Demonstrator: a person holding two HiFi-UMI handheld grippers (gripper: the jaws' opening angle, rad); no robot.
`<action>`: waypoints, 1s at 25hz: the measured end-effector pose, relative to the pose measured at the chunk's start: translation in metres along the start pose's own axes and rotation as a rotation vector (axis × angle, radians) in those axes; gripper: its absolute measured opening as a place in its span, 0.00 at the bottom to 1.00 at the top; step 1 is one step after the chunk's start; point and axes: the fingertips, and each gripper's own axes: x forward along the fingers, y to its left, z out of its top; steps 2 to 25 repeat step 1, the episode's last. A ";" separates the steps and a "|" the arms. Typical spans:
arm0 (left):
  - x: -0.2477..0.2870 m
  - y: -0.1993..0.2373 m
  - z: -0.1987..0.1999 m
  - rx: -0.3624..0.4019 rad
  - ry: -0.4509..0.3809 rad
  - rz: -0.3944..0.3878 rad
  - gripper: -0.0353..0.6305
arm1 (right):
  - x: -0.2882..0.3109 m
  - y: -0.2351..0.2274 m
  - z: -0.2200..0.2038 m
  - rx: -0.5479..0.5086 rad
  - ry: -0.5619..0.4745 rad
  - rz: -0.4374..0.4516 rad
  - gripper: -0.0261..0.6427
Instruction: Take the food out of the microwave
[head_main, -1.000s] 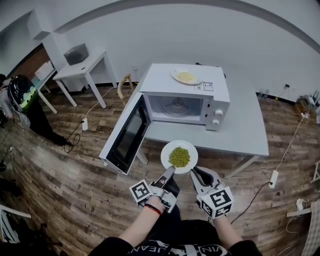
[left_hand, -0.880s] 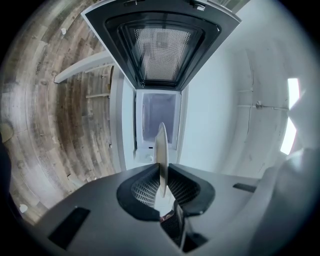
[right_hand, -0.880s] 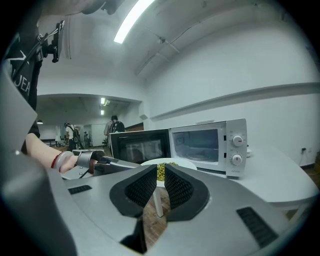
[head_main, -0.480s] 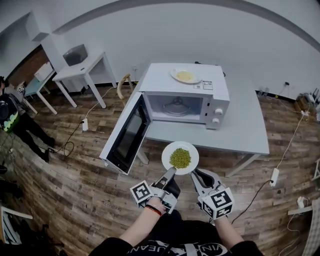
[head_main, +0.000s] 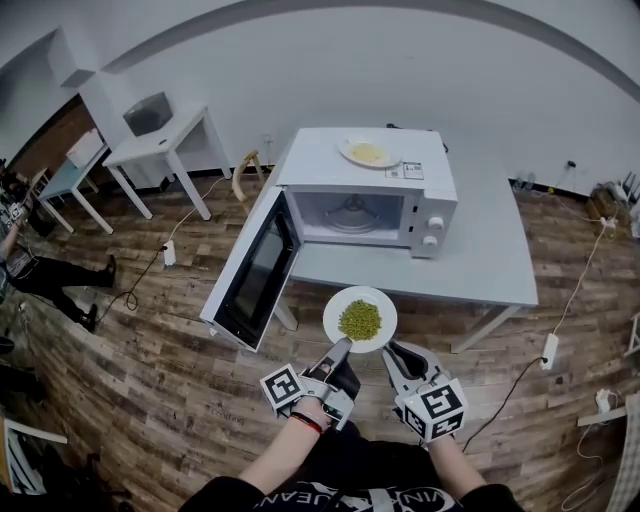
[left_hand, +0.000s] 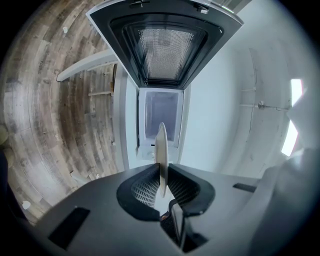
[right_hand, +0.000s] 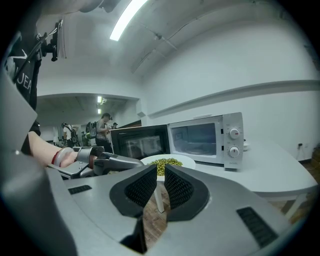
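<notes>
1. Left claw (head_main: 341, 347) pinches the near rim of the plate (head_main: 330, 312). Green food (head_main: 360, 319) is heaped at its centre. The plate hangs in the air off the near edge of the counter (head_main: 490, 265), outside the microwave (head_main: 372, 205).
2. Right claw (head_main: 393, 352), at 3 o'clock of the left: jaws narrowly parted, nothing between.
3. Step judged: carry and set down. Keep the plate level, since a single rim grip may let it tip. Bare counter at 1 o'clock looks the best landing.
4. In the way: open door (head_main: 255, 268) at 10 o'clock. A second plate (head_main: 368, 153) sits on the microwave top.
</notes>
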 end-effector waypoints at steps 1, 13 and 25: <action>0.000 0.000 0.000 -0.002 0.000 0.002 0.12 | 0.000 0.000 0.000 0.002 0.000 -0.001 0.12; 0.000 0.000 0.000 -0.002 0.000 0.002 0.12 | 0.000 0.000 0.000 0.002 0.000 -0.001 0.12; 0.000 0.000 0.000 -0.002 0.000 0.002 0.12 | 0.000 0.000 0.000 0.002 0.000 -0.001 0.12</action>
